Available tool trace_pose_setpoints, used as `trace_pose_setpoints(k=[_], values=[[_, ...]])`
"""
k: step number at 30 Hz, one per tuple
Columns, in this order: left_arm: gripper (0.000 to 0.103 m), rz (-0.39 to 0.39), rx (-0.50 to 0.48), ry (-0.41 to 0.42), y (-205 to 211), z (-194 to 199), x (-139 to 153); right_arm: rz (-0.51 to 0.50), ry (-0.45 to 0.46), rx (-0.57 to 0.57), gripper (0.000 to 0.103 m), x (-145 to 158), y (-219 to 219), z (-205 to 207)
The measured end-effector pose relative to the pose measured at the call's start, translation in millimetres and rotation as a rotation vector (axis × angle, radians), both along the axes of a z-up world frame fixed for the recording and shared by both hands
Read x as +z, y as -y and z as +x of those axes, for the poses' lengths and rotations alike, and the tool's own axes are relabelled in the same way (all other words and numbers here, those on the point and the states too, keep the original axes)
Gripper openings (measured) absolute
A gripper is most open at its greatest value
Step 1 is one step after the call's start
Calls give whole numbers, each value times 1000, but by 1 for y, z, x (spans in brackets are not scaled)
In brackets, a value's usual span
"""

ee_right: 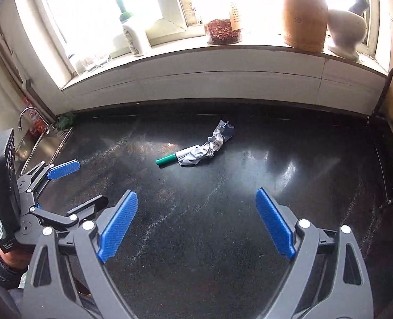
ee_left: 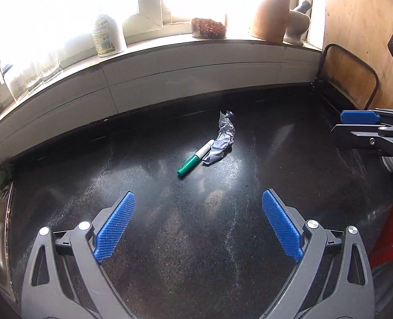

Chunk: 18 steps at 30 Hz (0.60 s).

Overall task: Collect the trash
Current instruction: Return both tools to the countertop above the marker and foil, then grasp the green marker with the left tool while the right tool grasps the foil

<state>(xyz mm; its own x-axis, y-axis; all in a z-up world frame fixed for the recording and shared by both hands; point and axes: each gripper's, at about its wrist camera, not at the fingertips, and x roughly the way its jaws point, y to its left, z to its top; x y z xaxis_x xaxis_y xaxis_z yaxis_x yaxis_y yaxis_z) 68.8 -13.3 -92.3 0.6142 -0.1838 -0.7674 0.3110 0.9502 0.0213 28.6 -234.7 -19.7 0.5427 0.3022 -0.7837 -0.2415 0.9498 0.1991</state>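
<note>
Both jaws gape wide over bare countertop (ee_left: 169,239); green marker (ee_left: 193,160) touches crumpled paper (ee_left: 221,143).

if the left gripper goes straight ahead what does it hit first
Probably the green marker, with the crumpled paper touching it just behind; bare counter lies before them. Depth is unclear.

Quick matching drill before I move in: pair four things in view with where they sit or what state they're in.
Things:
1. marker
2. crumpled paper
3. white bottle
4. left tongs

Places or states:
A. standing on the windowsill
B. open, holding nothing
C. lying on the dark counter, green cap toward the camera
D. on the counter, touching the marker's white end

Pairs: 1-C, 2-D, 3-A, 4-B
</note>
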Motion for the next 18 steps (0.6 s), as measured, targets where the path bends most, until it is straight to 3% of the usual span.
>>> trace_pose_setpoints(k=[10, 18], values=[[93, 71, -32, -66, 5, 83, -67, -33, -99, 23, 86, -59, -22, 93], [93, 83, -45, -149, 2, 141, -116, -19, -227, 8, 74, -121, -35, 169]])
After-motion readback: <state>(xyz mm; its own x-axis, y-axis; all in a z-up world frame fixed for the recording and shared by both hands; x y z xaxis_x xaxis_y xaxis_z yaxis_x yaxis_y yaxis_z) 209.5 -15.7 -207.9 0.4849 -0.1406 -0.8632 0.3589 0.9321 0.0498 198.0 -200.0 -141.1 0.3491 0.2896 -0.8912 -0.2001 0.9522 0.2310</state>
